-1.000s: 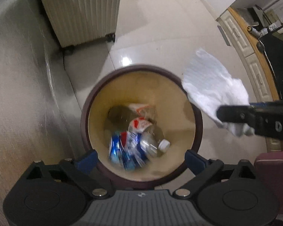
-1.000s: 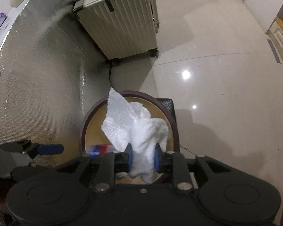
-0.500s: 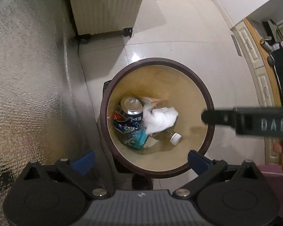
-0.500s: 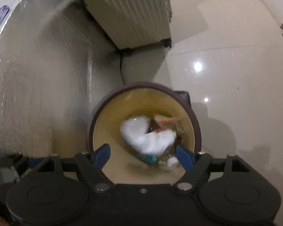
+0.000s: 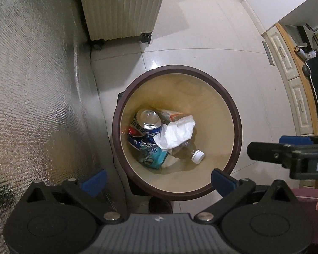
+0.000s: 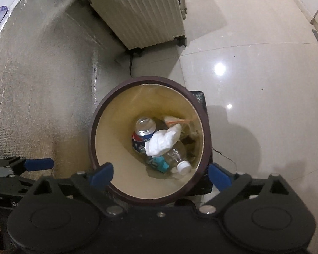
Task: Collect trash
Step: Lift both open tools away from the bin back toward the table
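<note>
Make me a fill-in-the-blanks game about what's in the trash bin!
1. The crumpled white paper towel lies ____ the round bin.
2. The plastic bottle has a ____ cap.
3. Beside the towel lies a blue soda ____.
4. Between the jaws of the right gripper, which are opening, there is ____.

Missing words: inside; white; can; nothing
</note>
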`<state>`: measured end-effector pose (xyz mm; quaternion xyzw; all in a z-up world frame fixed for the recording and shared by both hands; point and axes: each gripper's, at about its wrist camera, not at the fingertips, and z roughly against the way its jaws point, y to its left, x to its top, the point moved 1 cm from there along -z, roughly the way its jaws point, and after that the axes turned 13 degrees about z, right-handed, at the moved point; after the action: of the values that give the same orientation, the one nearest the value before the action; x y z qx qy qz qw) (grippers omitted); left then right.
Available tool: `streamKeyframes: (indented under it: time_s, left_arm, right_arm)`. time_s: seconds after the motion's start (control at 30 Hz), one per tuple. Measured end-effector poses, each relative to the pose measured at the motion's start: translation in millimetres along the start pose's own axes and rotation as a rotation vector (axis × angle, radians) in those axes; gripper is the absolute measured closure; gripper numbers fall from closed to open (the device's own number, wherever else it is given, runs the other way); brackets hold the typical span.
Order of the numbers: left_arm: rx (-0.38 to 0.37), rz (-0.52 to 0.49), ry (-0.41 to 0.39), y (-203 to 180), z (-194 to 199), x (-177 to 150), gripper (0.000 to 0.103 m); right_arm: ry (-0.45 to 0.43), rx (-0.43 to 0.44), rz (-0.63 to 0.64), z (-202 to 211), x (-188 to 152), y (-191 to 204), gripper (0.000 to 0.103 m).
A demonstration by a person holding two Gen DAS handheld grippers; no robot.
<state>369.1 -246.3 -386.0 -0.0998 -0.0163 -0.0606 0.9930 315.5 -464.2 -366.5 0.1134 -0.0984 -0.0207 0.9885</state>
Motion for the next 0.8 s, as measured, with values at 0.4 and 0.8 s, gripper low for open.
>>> streamKeyframes:
  time_s: [0.4,0.8]
  left_arm:
    - [0.005,0.014,-0.054,-2.0,23.8,-6.8,0.000]
    - [0.012,0.033,-0.123,-2.6,63.2,-30.2,0.000]
  right_arm:
    - [-0.057,-0.047,0.024,31.1,-11.3,-4.3,0.000]
    - [-0.095,-0.064,0.082,63.3,-31.7,1.9,0.000]
